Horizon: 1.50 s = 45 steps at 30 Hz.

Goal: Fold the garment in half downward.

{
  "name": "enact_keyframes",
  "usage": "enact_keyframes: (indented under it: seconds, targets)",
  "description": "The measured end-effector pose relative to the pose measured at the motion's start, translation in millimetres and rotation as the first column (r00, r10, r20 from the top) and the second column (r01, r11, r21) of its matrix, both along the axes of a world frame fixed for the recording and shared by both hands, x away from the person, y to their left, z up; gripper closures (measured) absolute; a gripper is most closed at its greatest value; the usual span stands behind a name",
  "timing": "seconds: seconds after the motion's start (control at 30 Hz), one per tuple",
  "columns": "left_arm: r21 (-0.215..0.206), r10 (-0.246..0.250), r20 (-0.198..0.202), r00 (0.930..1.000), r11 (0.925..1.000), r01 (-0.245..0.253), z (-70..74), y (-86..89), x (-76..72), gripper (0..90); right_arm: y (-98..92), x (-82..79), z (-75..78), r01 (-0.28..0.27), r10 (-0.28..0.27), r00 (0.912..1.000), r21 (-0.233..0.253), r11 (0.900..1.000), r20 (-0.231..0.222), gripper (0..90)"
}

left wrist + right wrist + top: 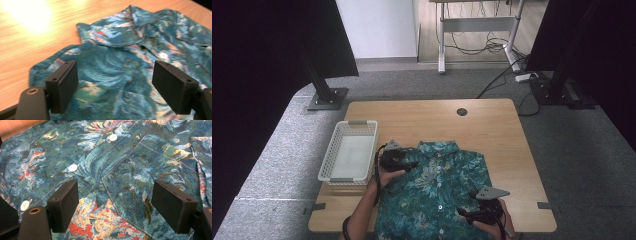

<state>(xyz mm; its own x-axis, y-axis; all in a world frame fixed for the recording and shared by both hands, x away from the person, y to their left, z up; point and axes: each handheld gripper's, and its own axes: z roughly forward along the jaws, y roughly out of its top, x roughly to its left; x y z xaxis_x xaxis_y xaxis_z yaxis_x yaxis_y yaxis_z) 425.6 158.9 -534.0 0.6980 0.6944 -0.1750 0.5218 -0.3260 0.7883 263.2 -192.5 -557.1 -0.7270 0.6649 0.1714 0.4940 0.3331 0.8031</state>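
While the worktop (412, 117) carries everything, the shirt (437, 195) takes up most of its near half, lying flat and buttoned with its collar (438, 147) pointing away from the person and its hem running off the near edge. Just left of it, apart from the cloth, stands a white basket (348, 151). The left tool (411, 165) hovers over the shirt's shoulder near the collar, jaws spread wide with nothing between them; the right tool (464, 214) hangs over the lower front, also spread and holding nothing. From here I judge the main risk is a poor pinch: if either tool closes on 1 layer alone, or on the smooth flat panel instead of an edge, the cloth may slip free or bunch, and an uneven pull from the 2 tools could drag the shirt askew or further off the worktop. The high view gives the whole layout and the basket; the left gripper view adds the collar (130, 22) fold and bare wood beyond the shoulder; the right gripper view shows 3 white buttons (73, 167) and the stitched chest pocket (150, 175).
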Motion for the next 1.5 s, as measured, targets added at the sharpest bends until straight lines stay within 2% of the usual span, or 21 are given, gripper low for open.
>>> enact_keyframes:
  seconds: [0.27, 0.53, 0.73, 0.93, 1.1, 1.2, 1.27, 1.5]
  targets:
    - [0.003, 0.023, -0.003, 0.9997, 0.9997, -0.023, 1.3, 4.6, 15.6, 20.5, 3.2, -1.3, -2.3, -0.01, 0.01, 0.9999, -0.011, 1.0, -0.005, 21.8]
    - [0.016, 0.029, -0.022, 0.9994, 0.9995, -0.028, -2.7, 8.2, 25.0, 20.9, 2.7, -0.9, -3.4, -0.013, 0.013, 0.9999, -0.014, 1.0, -0.009, 21.8]
    - [0.031, 0.017, -0.032, 0.9993, 0.9994, -0.016, -3.4, 8.3, 28.1, 21.1, 2.0, -0.4, -3.9, -0.01, 0.01, 0.9999, -0.018, 1.0, -0.013, 21.8]
    - [0.028, -0.001, -0.041, 0.9992, 0.9996, 0.003, -1.4, 6.0, 29.9, 21.6, -1.1, 1.9, -4.5, 0.005, -0.006, 0.9997, -0.029, 1.0, -0.025, 22.0]
    - [0.04, -0.023, -0.046, 0.9987, 0.9989, 0.025, -1.0, 3.6, 28.5, 22.0, -5.0, 3.1, -4.5, 0.021, -0.021, 0.9993, -0.028, 0.999, -0.029, 22.3]
    - [0.032, -0.035, -0.051, 0.9981, 0.9988, 0.036, -1.9, 1.9, 26.9, 22.0, -6.1, 3.1, -4.4, 0.023, -0.024, 0.9993, -0.029, 0.999, -0.029, 22.4]
    - [0.042, -0.034, -0.049, 0.9982, 0.9985, 0.036, -2.2, 0.9, 26.8, 21.9, -6.4, 3.1, -4.4, 0.025, -0.025, 0.9993, -0.032, 0.999, -0.028, 22.3]
    - [0.037, -0.013, -0.039, 0.9992, 0.9992, 0.014, -0.4, -0.7, 31.7, 21.9, -9.4, 2.1, -4.3, 0.035, -0.036, 0.9991, -0.045, 0.998, -0.022, 22.9]
